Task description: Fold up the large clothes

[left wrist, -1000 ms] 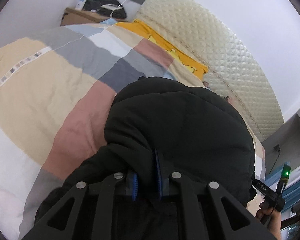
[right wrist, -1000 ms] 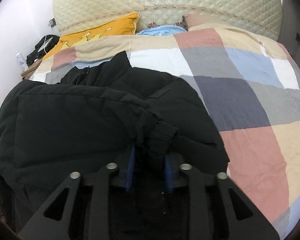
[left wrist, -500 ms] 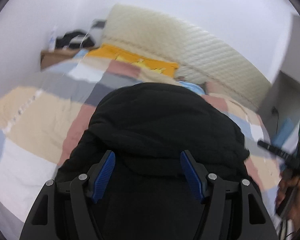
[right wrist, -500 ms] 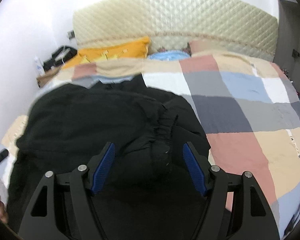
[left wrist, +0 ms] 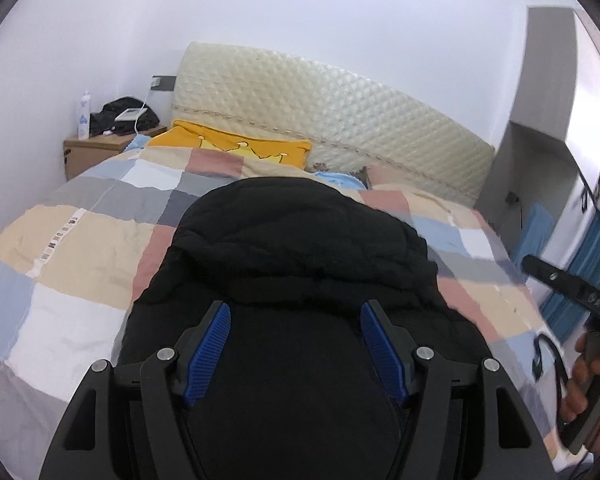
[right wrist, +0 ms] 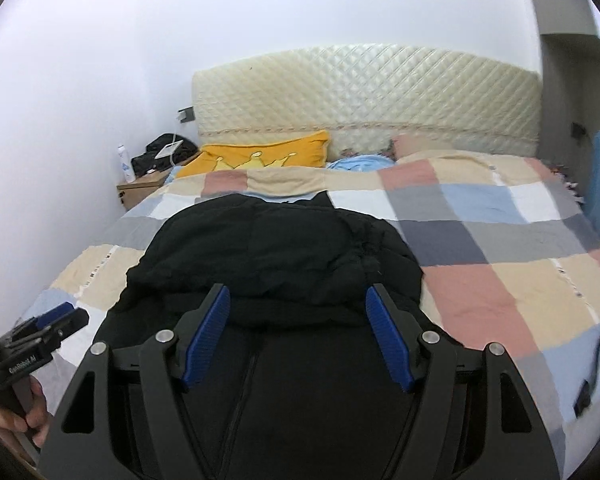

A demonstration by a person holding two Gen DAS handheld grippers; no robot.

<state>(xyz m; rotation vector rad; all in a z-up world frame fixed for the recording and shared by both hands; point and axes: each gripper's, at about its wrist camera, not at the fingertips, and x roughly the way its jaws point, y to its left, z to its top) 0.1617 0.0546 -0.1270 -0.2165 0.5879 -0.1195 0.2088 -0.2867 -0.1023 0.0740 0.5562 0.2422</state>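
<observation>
A black jacket (left wrist: 300,264) lies bunched in a folded heap on the near part of the bed's checked quilt (left wrist: 80,248). Above it, the left claw (left wrist: 296,350) and the right claw (right wrist: 298,338) both gape wide, gripping nothing. A yellow pillow (right wrist: 260,156) rests by the far headboard (right wrist: 380,96).

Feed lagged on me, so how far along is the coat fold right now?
Done: the black padded coat lies on the checked quilt with its top doubled over the body, a fold edge showing across it. In hand: nothing; the left gripper and right gripper are both open above the coat. Left: the lower half nearest the cameras looks unfolded, so probably one more fold and some tidying.
</observation>
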